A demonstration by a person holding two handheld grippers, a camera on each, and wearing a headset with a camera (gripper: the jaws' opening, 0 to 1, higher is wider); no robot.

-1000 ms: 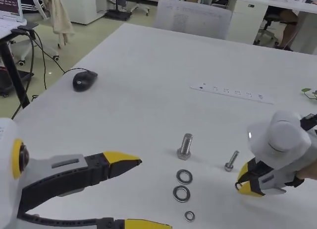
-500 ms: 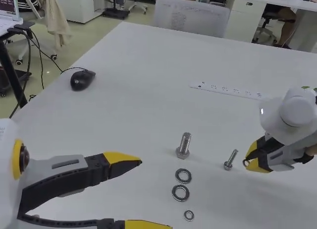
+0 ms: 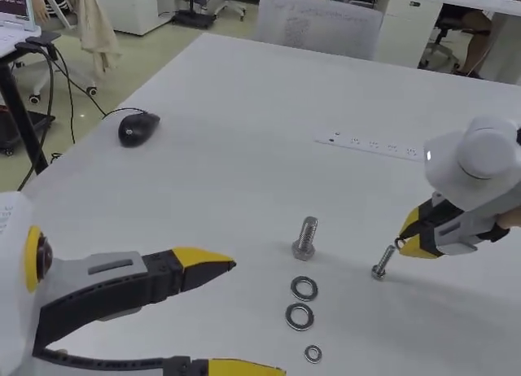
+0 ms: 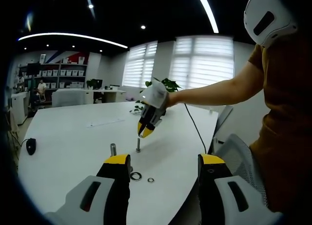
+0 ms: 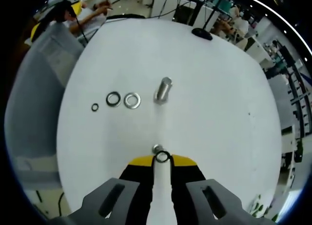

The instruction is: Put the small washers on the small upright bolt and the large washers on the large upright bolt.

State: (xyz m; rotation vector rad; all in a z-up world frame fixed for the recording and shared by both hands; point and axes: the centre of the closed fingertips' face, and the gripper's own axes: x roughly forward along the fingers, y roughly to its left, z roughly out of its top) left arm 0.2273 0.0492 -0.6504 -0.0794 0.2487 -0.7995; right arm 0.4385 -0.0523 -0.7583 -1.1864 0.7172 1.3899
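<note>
Now, right gripper view: my right gripper [image 5: 162, 161] pinches a small steel washer [image 5: 168, 158] over the tip of the thin steel bolt [image 5: 157, 148], aligned to drop on. Head view: three loose steel washers [image 3: 290, 316] wait by the thick steel bolt [image 3: 304, 238]. Left gripper view: my left gripper [image 4: 165, 162] has its jaws spread (idle).

I count two upright bolts on the table [image 3: 212, 164]: one large bolt [image 3: 304, 238] and one small bolt [image 3: 381, 264], to the right of the large bolt. Washers total four. Two are large: the first large washer [image 3: 304, 289] sits just in front of the large bolt, and the second large washer [image 3: 299, 316] is a little further in front. Two are small: the loose small washer [image 3: 313, 354] lies furthest in front, and the held small washer [image 5: 168, 155] is pinched in my right claw [image 5: 163, 159], right of the large bolt. With the left claw [image 4: 165, 159], that makes two claws. One mouse [image 3: 138, 129] and one power strip [image 3: 374, 146] lie well behind the large bolt.
</note>
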